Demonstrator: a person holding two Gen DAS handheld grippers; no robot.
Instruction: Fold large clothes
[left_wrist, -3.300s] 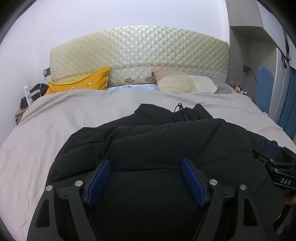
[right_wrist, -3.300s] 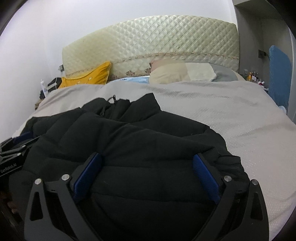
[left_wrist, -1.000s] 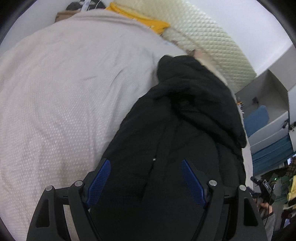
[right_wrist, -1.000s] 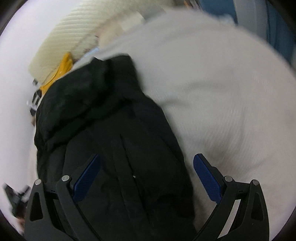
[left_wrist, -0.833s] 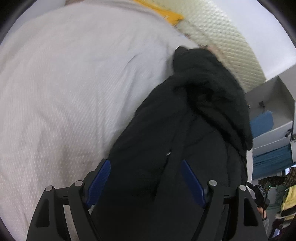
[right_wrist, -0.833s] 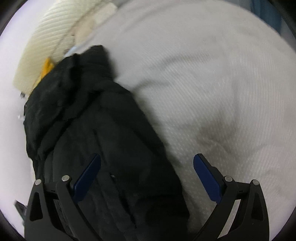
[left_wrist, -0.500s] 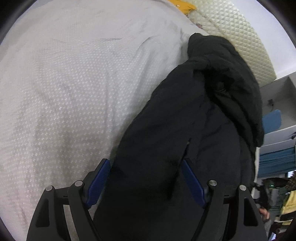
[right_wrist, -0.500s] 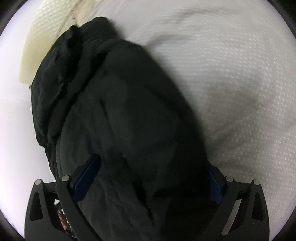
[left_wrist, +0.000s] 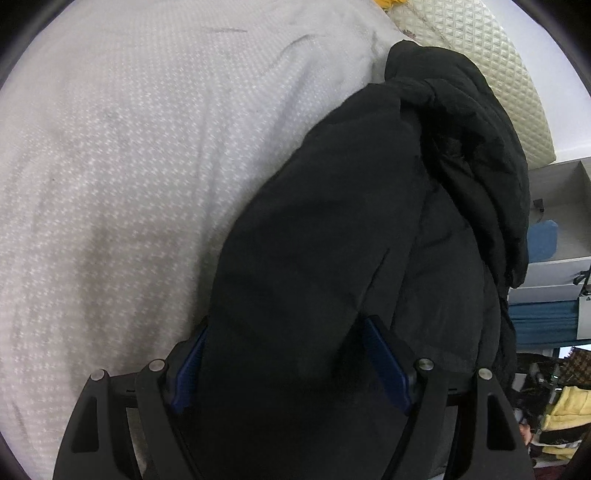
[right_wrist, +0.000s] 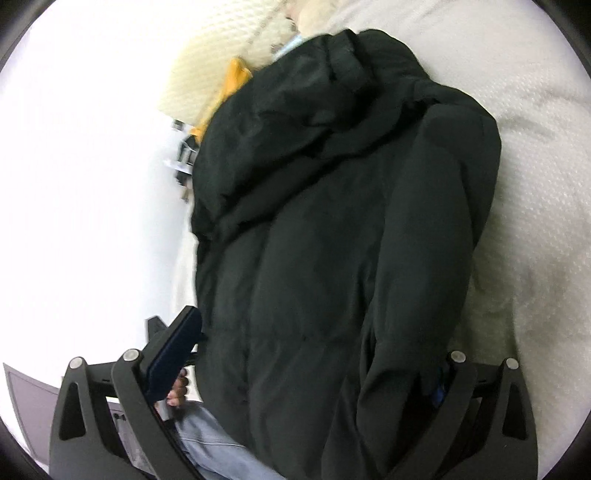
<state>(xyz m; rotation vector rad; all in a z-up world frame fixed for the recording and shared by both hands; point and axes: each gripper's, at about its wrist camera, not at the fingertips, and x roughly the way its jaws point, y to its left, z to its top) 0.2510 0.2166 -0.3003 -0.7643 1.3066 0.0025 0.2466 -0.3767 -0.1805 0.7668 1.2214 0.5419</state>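
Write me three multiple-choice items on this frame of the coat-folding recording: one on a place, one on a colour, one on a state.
1. Where does the coat lie?
A. On a wooden floor
B. On the white bedspread
C. On a hanger

2. What colour are the pads of the left gripper?
A. Blue
B. Red
C. Green

3. How does the left gripper stand to the coat?
A. Shut tight with nothing between its fingers
B. Far above, pointing at the ceiling
C. Jaws wide, with the coat's fabric filling the space between them

Answers:
1 B: the black coat rests on the textured white bedspread, its far end toward the quilted headboard.
2 A: both pads show blue against the black frame.
3 C: dark fabric spans from one pad to the other, though whether the pads press on it cannot be told.
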